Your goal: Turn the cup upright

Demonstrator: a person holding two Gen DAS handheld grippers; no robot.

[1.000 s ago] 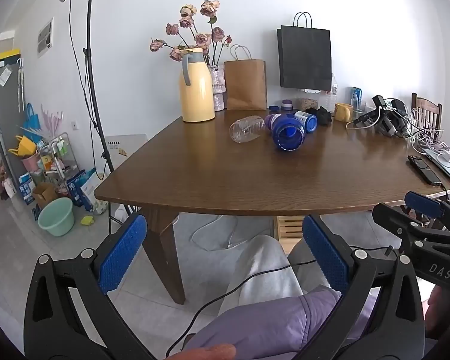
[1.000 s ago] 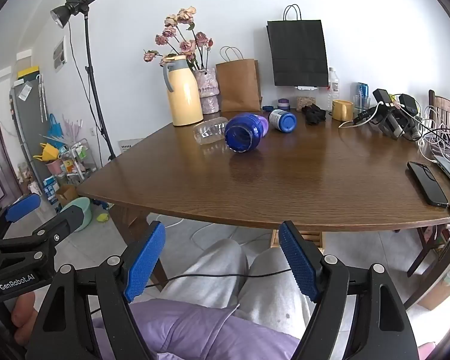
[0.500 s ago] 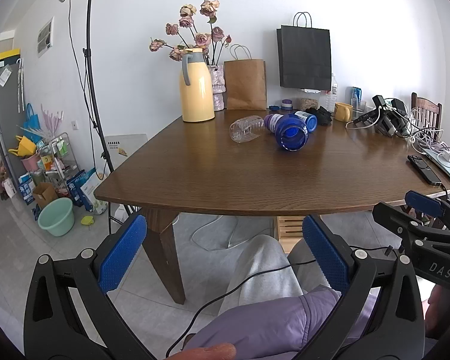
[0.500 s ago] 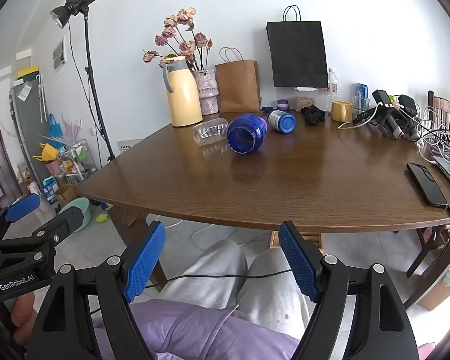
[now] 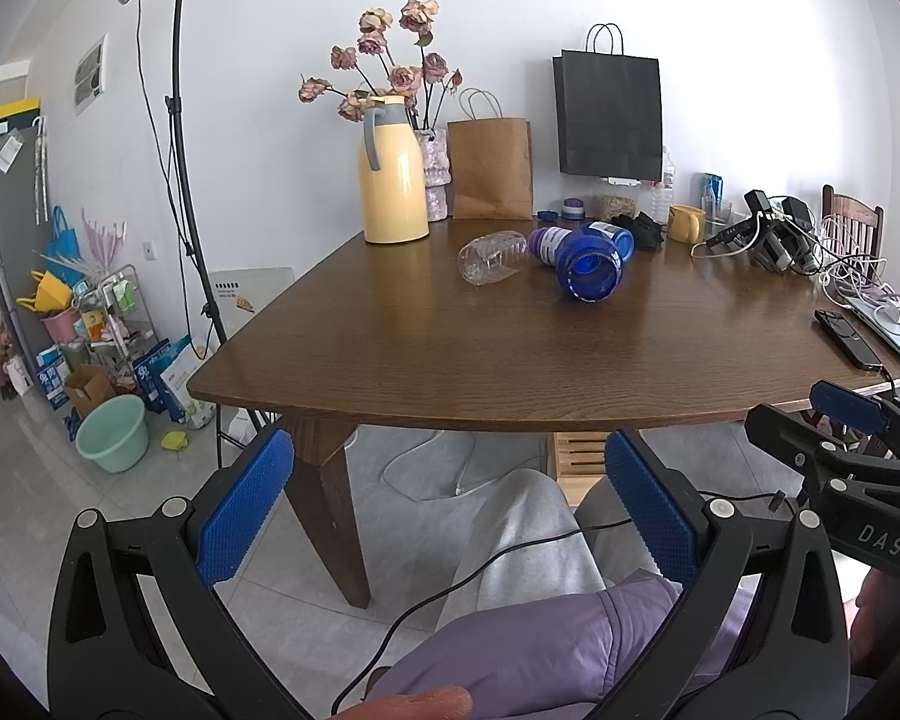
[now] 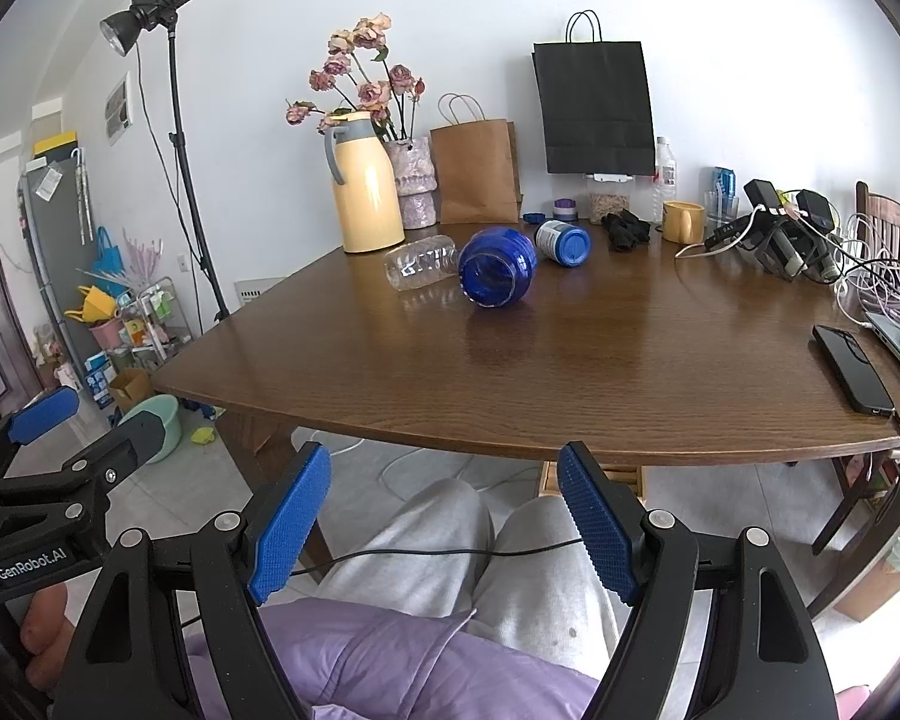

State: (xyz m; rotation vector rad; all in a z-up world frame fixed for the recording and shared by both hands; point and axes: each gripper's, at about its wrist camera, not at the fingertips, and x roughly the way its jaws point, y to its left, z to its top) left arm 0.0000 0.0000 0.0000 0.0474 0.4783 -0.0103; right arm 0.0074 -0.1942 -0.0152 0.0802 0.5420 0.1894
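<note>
A blue translucent cup (image 5: pixel 591 267) lies on its side on the brown wooden table (image 5: pixel 450 354), its mouth facing me; it also shows in the right wrist view (image 6: pixel 497 267). My left gripper (image 5: pixel 447 513) is open and empty, held low over my lap, well short of the table's front edge. My right gripper (image 6: pixel 444 525) is also open and empty, low before the table edge. The right gripper's body shows at the right of the left wrist view (image 5: pixel 840 468).
A clear plastic bottle (image 6: pixel 420 261) and a blue-lidded jar (image 6: pixel 561 242) lie by the cup. A yellow thermos (image 6: pixel 366 201), vase, paper bags, yellow mug (image 6: pixel 681 221) and cables stand at the back. A phone (image 6: pixel 852 369) lies at the right edge.
The cup has rolled slightly on the table, shifting a little to the right in the views. Both grippers have stayed open and almost still.
</note>
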